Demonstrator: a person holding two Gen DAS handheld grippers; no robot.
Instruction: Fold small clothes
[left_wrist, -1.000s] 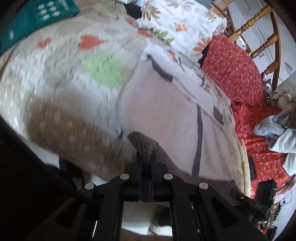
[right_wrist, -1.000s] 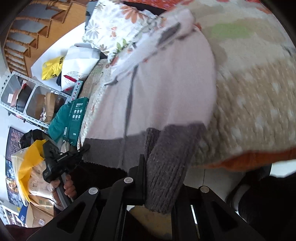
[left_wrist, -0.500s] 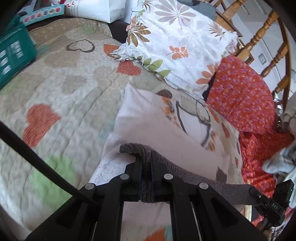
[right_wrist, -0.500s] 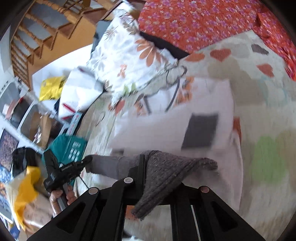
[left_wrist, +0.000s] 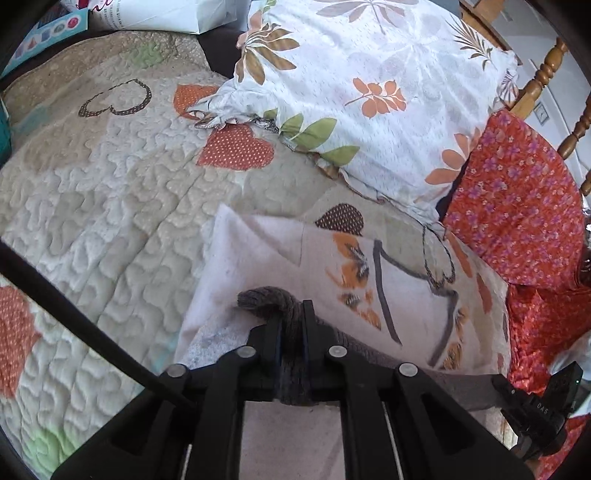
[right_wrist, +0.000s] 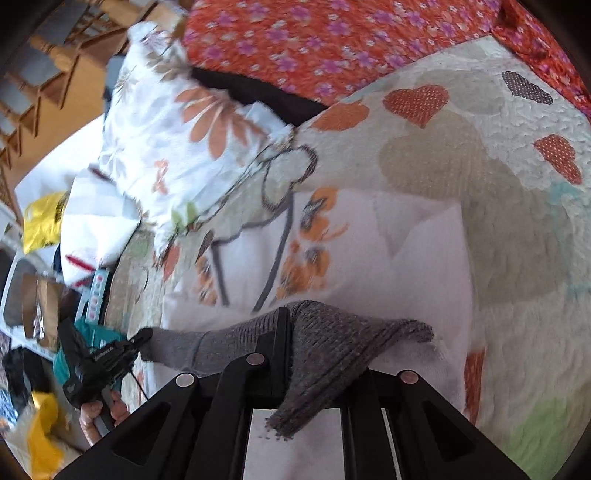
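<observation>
A small white sweater (left_wrist: 258, 258) with a grey ribbed hem (left_wrist: 266, 299) and an orange flower print lies on the quilted bed cover (left_wrist: 110, 206). My left gripper (left_wrist: 290, 314) is shut on one corner of the grey hem, held over the sweater's body. In the right wrist view the same sweater (right_wrist: 413, 251) shows, and my right gripper (right_wrist: 295, 317) is shut on the other hem corner (right_wrist: 332, 343). The hem stretches between the two grippers. The left gripper also shows at the left in the right wrist view (right_wrist: 140, 338).
A floral pillow (left_wrist: 388, 96) lies just beyond the sweater's far edge. A red flowered cloth (left_wrist: 517, 206) covers the right side by a wooden chair (left_wrist: 546, 74). A white bag (left_wrist: 155, 14) sits at the back left. Shelves with clutter (right_wrist: 33, 295) stand left of the bed.
Both grippers have carried the grey hem up from the bed's near edge and forward over the sweater's body, toward the pillow. The lower half now lies doubled over the upper half.
</observation>
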